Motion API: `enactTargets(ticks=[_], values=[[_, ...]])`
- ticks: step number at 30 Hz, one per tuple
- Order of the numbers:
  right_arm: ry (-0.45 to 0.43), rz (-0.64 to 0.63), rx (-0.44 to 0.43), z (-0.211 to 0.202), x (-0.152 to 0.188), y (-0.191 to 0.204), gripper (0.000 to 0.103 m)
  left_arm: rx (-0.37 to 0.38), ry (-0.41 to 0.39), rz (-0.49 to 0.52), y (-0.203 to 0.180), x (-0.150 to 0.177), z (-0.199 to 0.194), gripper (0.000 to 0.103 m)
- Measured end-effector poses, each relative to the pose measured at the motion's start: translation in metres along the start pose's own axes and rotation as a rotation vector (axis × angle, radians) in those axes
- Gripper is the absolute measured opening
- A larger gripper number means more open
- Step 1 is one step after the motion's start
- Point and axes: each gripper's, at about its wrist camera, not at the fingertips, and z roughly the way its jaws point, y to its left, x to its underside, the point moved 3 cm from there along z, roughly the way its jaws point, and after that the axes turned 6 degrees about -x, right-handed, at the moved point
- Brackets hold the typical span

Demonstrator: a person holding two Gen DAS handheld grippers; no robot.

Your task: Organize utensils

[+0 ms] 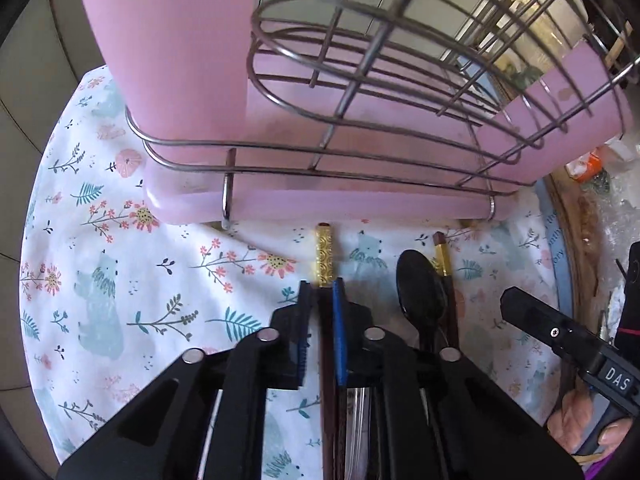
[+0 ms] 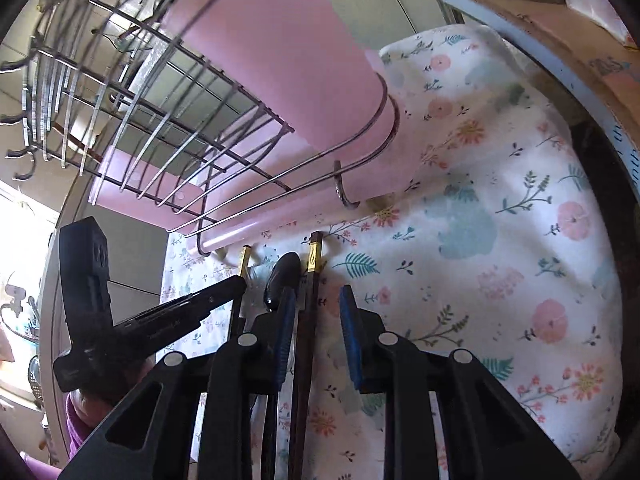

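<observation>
On the floral cloth lie two dark chopsticks with gold ends and a black spoon, in front of a wire utensil rack on a pink tray. My left gripper is shut on the left chopstick, its gold end sticking out ahead of the pads. My right gripper is open around the second chopstick, which lies between the pads on the cloth. The spoon lies just left of it. The second chopstick also shows in the left wrist view.
A pink cup stands in the rack's left end. The table's wooden rim and clutter lie to the right. The right gripper shows in the left view; the left gripper shows in the right view.
</observation>
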Motion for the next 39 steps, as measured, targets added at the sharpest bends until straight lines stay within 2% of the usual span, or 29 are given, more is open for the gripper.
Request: enactTargets(ticks=[3, 8, 13, 16, 17, 24, 27, 31, 35, 39], values=[[0.015, 0.009, 0.005, 0.008, -0.002, 0.0, 0.022, 0.006, -0.015, -0.002, 0.002, 0.005, 0.0, 0.006], [0.044, 0.029, 0.013, 0.021, -0.004, -0.003, 0.022, 0.049, -0.046, -0.117, 0.025, 0.012, -0.014, 0.006], [0.07, 0.024, 0.035, 0.042, -0.001, 0.001, 0.022, 0.055, -0.057, -0.166, 0.05, 0.023, -0.023, 0.006], [0.076, 0.002, 0.063, 0.052, 0.001, 0.004, 0.008, 0.043, -0.051, -0.182, 0.059, 0.025, -0.02, 0.006], [0.074, -0.009, 0.066, 0.054, 0.002, 0.006, 0.008, 0.041, -0.048, -0.186, 0.061, 0.027, -0.019, 0.006], [0.04, -0.006, 0.117, 0.025, 0.0, -0.007, 0.008, 0.047, -0.031, -0.204, 0.064, 0.027, -0.011, 0.006], [0.05, -0.039, 0.181, 0.016, -0.006, -0.014, 0.008, 0.05, -0.03, -0.213, 0.065, 0.028, -0.008, 0.006], [0.086, -0.078, 0.216, 0.025, -0.006, -0.016, 0.009, 0.072, -0.025, -0.226, 0.072, 0.028, -0.006, 0.006], [0.08, -0.101, 0.206, 0.034, 0.001, -0.013, 0.013, 0.084, 0.006, -0.215, 0.078, 0.024, -0.007, 0.006], [0.11, -0.063, 0.141, 0.031, -0.003, -0.02, 0.014, 0.079, 0.061, -0.193, 0.079, 0.016, -0.007, 0.006]])
